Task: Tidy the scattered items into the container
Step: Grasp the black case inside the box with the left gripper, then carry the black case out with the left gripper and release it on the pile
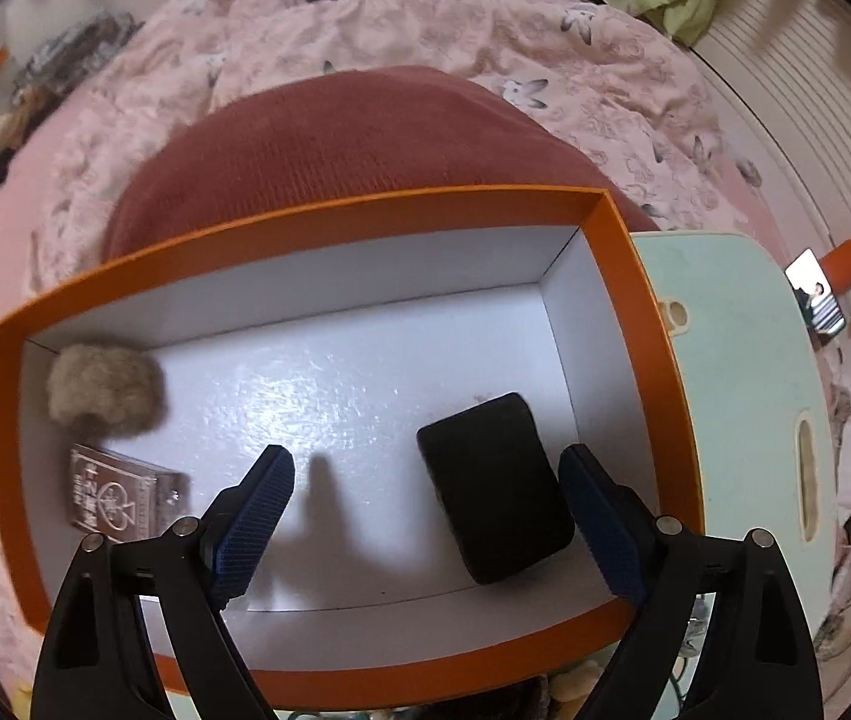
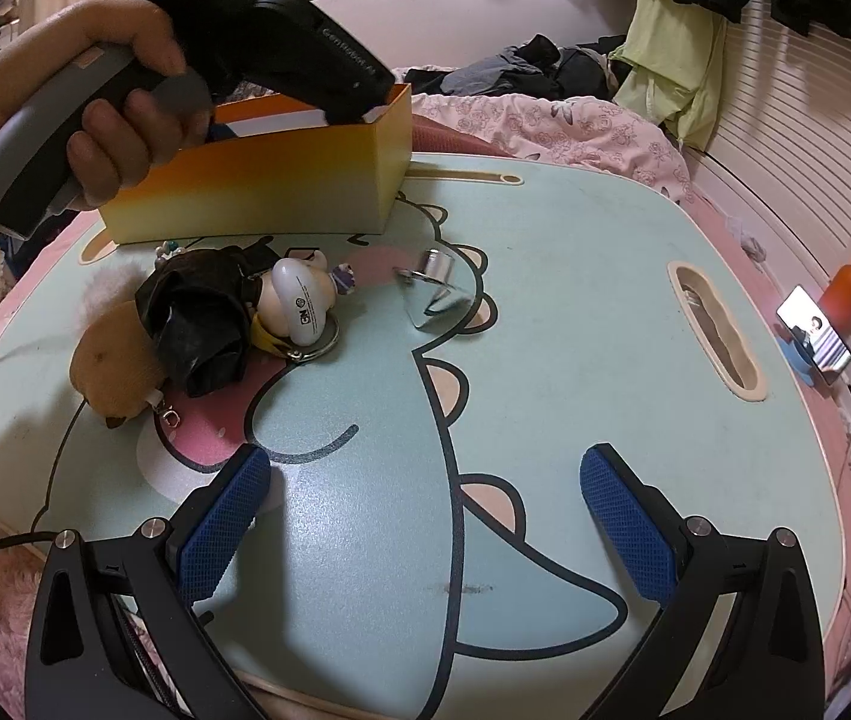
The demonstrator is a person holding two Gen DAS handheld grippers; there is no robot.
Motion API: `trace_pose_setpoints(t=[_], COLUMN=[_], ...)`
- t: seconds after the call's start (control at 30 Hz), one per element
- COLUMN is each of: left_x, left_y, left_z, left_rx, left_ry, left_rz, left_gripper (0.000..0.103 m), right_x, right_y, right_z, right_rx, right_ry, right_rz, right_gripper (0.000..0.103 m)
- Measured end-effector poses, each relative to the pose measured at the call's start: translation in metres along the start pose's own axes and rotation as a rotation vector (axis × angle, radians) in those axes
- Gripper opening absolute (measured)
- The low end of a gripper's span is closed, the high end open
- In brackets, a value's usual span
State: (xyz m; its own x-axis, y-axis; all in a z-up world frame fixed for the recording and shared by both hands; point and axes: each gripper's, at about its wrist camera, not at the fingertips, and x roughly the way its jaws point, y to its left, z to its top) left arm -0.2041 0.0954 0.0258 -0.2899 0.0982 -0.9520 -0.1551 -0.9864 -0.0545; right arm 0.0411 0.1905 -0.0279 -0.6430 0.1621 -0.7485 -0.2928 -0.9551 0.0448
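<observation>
In the left wrist view an orange box (image 1: 629, 276) with a white inside holds a black block (image 1: 494, 486), a grey-brown fluffy ball (image 1: 104, 390) and a card pack (image 1: 119, 495). My left gripper (image 1: 425, 516) is open above the box, the black block lying free by its right finger. In the right wrist view the box (image 2: 257, 180) stands at the far left of a mint lap table (image 2: 575, 360). A tan plush (image 2: 113, 360), a black cloth item (image 2: 200, 312), a white figure keychain (image 2: 302, 300) and a shiny metal piece (image 2: 434, 282) lie on the table. My right gripper (image 2: 425, 516) is open, empty, over the table's near part.
The table sits on a bed with a pink floral blanket (image 2: 575, 126). A dark red cushion (image 1: 335, 144) lies behind the box. A phone (image 2: 815, 333) and an orange bottle (image 2: 848, 291) stand at the far right. Clothes (image 2: 665, 60) hang at the back.
</observation>
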Motion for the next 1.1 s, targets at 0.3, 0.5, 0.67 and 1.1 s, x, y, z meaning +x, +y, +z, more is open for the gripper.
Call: trace_pose_setpoints(t=[0.3, 0.5, 0.67, 1.1], left_x=[0.005, -0.009, -0.063, -0.09], left_y=[-0.003, 0.01, 0.013, 0.015], left_z=[-0.005, -0.006, -0.019, -0.118], left_rx=[-0.019, -0.038, 0.004, 0.237], left_ry=[0.037, -0.024, -0.147, -0.185], left_rz=[-0.039, -0.129, -0.2, -0.313], left_gripper=[0.039, 0.038, 0.038, 0.038], right_x=[0.0, 0.0, 0.001, 0.0], right_y=[0.0, 0.0, 0.0, 0.0], right_z=[0.0, 0.0, 0.0, 0.0], right_rx=[0.001, 0.001, 0.002, 0.003], right_ry=[-0.001, -0.001, -0.001, 0.0], right_rz=[0.0, 0.0, -0.001, -0.001], right_gripper=[0.103, 0.103, 0.103, 0.103])
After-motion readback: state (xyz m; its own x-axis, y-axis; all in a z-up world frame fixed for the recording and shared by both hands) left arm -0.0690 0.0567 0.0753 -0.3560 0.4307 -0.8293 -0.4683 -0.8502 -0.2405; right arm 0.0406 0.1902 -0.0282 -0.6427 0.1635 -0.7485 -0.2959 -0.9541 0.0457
